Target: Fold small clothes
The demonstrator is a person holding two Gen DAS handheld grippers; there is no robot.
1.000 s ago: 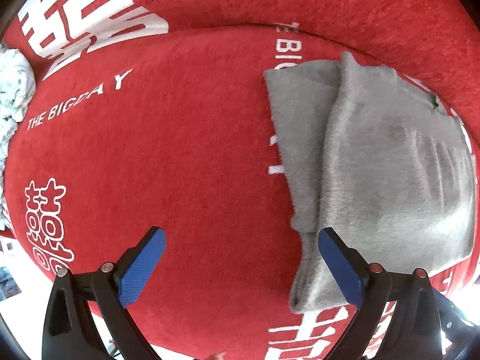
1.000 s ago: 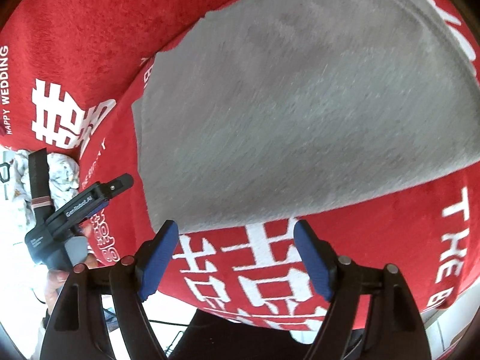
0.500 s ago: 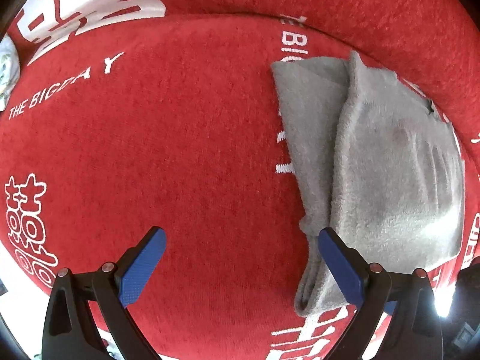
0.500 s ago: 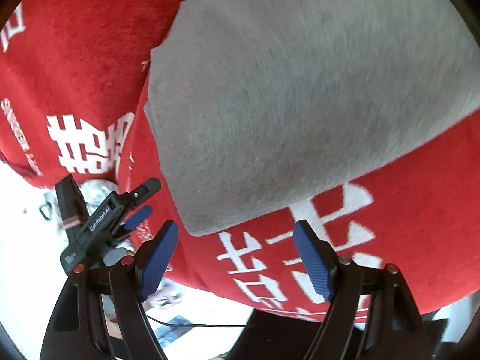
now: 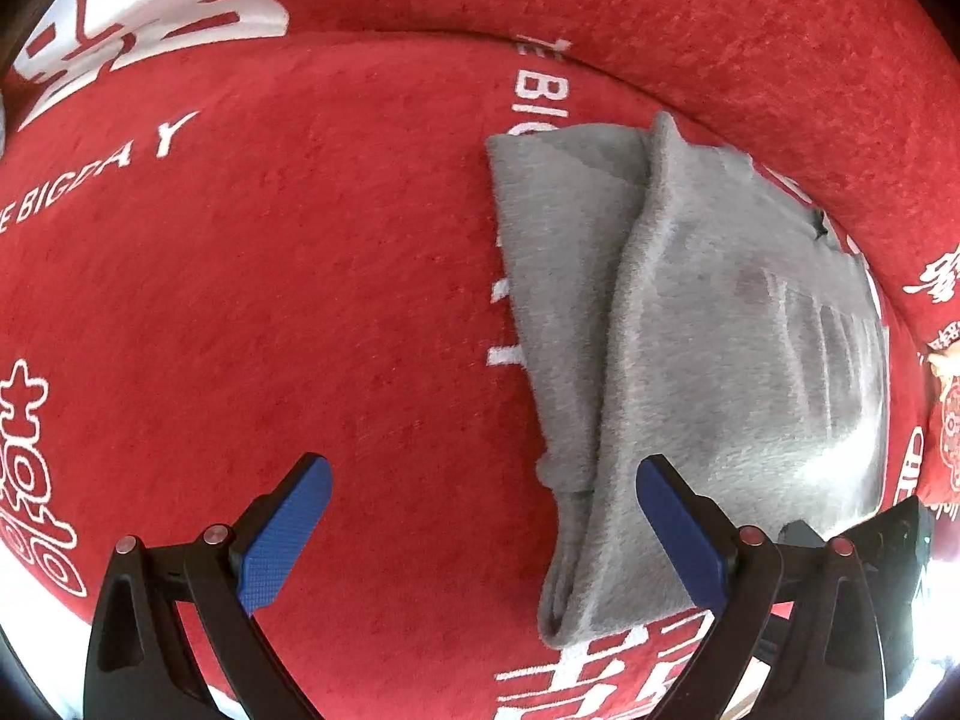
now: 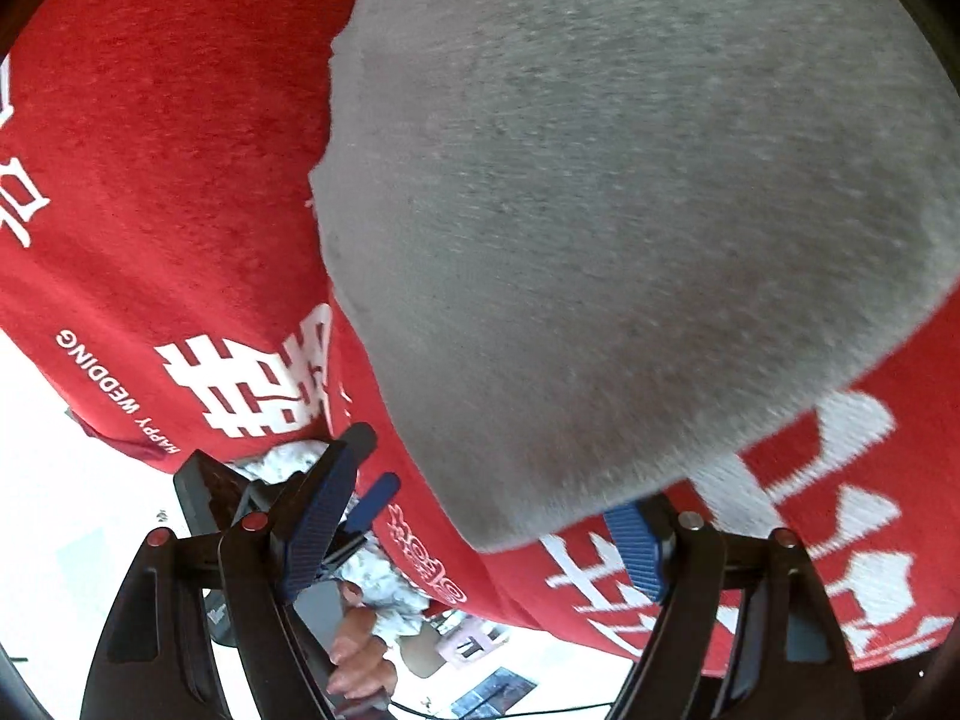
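A grey fuzzy garment (image 5: 708, 348) lies folded on a red printed cloth (image 5: 270, 300), its folded edge running down the middle-right of the left wrist view. My left gripper (image 5: 480, 525) is open and empty, hovering above the cloth with its right finger over the garment's left edge. The garment fills most of the right wrist view (image 6: 630, 210). My right gripper (image 6: 480, 531) is open and empty at the garment's near corner, which overlaps its right finger (image 6: 636, 546). The left gripper also shows in the right wrist view (image 6: 354, 498).
The red cloth (image 6: 150, 180) with white lettering ends at an edge near the bottom of the right wrist view. Below it are a white floral fabric (image 6: 384, 594), a hand (image 6: 360, 654) and a pale floor. A raised red fold (image 5: 660, 18) runs along the back.
My right gripper has moved forward and turned, so the garment's near corner now lies over its right finger. My left gripper has shifted slightly; the garment lies as before.
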